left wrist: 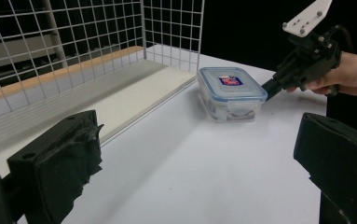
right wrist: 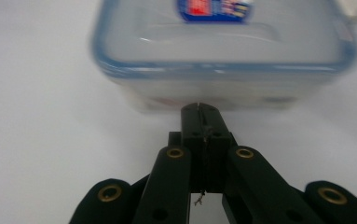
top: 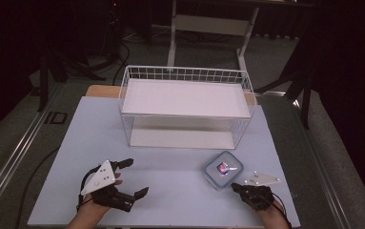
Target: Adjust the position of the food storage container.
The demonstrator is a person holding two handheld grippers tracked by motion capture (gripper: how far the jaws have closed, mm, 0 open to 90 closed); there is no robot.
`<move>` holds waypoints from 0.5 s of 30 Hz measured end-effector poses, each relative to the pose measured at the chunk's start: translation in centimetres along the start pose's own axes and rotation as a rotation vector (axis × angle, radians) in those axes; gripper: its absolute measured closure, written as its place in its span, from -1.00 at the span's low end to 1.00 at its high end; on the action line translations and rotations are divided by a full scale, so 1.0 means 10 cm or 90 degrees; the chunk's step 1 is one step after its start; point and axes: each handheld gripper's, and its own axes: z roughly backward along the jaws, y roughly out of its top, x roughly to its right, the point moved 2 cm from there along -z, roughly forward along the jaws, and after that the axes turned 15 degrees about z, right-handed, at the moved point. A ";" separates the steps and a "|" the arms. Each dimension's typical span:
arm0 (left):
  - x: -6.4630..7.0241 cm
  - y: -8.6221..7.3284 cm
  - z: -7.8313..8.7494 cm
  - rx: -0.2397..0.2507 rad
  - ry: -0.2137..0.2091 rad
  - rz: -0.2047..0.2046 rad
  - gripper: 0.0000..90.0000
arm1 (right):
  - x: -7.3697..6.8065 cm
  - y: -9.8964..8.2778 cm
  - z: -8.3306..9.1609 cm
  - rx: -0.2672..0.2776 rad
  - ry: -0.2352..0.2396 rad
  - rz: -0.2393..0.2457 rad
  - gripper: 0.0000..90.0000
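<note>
Nudging looks like the current step: right gripper (right wrist: 199, 108), jaws pressed together and holding nothing, sits at the near wall of the lidded container (top: 223, 169) on the table (top: 170, 191) before the wire basket (top: 186, 106); left gripper (top: 131, 178) idles spread; next, spread the jaws to grasp it.

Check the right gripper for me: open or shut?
Shut. In the right gripper view the right gripper has its jaws pressed together, tips at the wall of the lidded plastic container, holding nothing.

Wire basket (top: 186, 81) blocks table's far half; container (top: 223, 169) sits near-right, rest of tabletop open.
</note>
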 end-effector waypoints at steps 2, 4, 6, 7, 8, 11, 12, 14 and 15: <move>0.00 0.00 0.00 0.000 -0.001 0.001 -0.97 | 0.11 -0.04 0.03 -0.013 -0.028 -0.005 1.00; 0.00 0.00 -0.01 -0.003 0.000 -0.002 -0.96 | 0.30 -0.07 0.06 -0.022 -0.070 -0.019 1.00; 0.00 0.00 -0.01 -0.002 -0.001 -0.002 -0.96 | 0.47 -0.07 0.07 -0.030 -0.105 -0.027 1.00; 0.01 0.00 -0.01 -0.003 -0.001 -0.003 -0.96 | 0.54 -0.06 0.07 -0.026 -0.114 -0.037 1.00; 0.01 -0.01 -0.02 -0.004 0.000 -0.005 -0.97 | 0.61 -0.06 0.07 -0.026 -0.122 -0.041 1.00; 0.00 -0.01 -0.02 -0.005 0.002 -0.005 -0.97 | 0.72 -0.03 0.00 -0.018 -0.131 -0.060 1.00; 0.00 -0.01 -0.01 -0.004 0.003 -0.006 -0.96 | 0.73 -0.02 -0.03 -0.016 -0.125 -0.066 1.00; 0.00 -0.01 0.00 -0.001 0.002 -0.003 -0.96 | 0.74 0.01 -0.09 -0.019 -0.118 -0.063 1.00; -0.01 -0.01 0.00 -0.001 0.002 -0.001 -0.96 | 0.74 0.03 -0.11 -0.015 -0.118 -0.065 1.00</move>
